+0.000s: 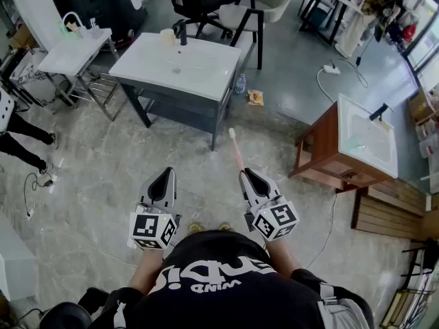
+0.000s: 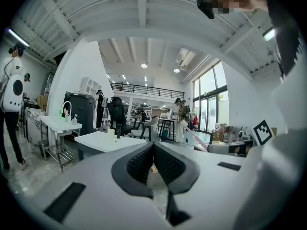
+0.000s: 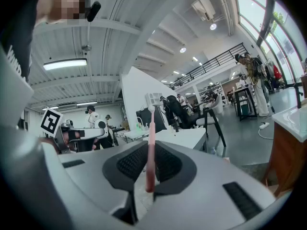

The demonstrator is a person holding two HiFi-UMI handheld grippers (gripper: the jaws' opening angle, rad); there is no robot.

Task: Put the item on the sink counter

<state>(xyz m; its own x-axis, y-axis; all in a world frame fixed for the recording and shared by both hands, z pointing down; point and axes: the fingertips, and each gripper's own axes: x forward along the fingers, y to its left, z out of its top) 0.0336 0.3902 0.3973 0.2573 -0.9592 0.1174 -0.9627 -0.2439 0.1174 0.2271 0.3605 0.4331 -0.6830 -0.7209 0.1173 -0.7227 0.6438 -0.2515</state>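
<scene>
A pink toothbrush (image 3: 150,143) with a white head (image 1: 232,133) sticks up out of my right gripper (image 3: 149,163), whose jaws are shut on its handle. In the head view the toothbrush (image 1: 236,153) points forward from the right gripper (image 1: 251,179) toward the white sink counter (image 1: 199,70) on dark legs, well ahead of me. My left gripper (image 1: 164,182) is held beside the right one, its jaws shut with nothing between them (image 2: 153,163). The sink counter (image 2: 98,140) appears left of centre in the left gripper view.
A cup (image 1: 167,36) and a dark tap (image 1: 182,31) stand at the counter's back edge. A smaller white sink stand (image 1: 74,52) is to its left, a wooden vanity with a basin (image 1: 363,142) to the right. Chairs (image 1: 240,12) stand behind; a bottle (image 1: 239,83) and packet (image 1: 255,97) lie on the floor.
</scene>
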